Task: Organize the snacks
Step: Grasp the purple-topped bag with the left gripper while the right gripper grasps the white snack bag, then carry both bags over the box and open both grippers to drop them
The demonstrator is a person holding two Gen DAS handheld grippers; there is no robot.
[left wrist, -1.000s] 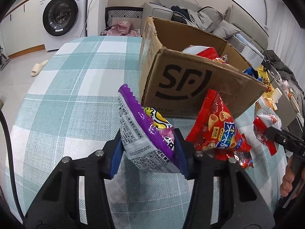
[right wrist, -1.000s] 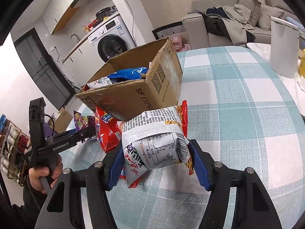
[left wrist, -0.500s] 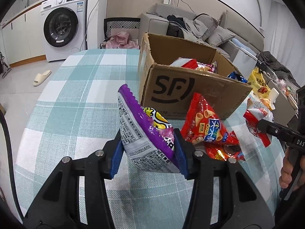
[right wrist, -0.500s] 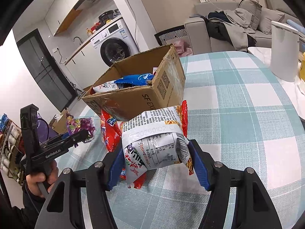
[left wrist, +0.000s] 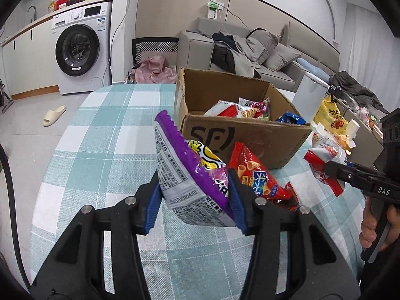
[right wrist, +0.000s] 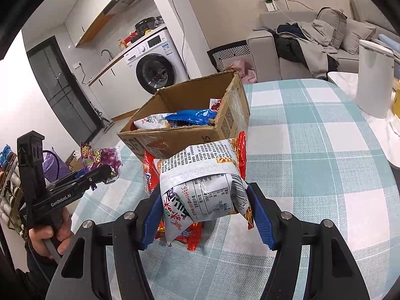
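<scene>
Two handheld grippers, each clamped on a snack bag above a checked table (left wrist: 105,135). The left gripper (left wrist: 193,198) squeezes a purple packet (left wrist: 190,175), its long axis slanting up and away toward the open cardboard box (left wrist: 225,137) just beyond and to the right. The right gripper (right wrist: 202,215) grips a silver-and-red packet (right wrist: 205,185), box (right wrist: 190,135) ahead-left. The box already holds several packets; a red bag (left wrist: 257,175) lies outside against its front wall
</scene>
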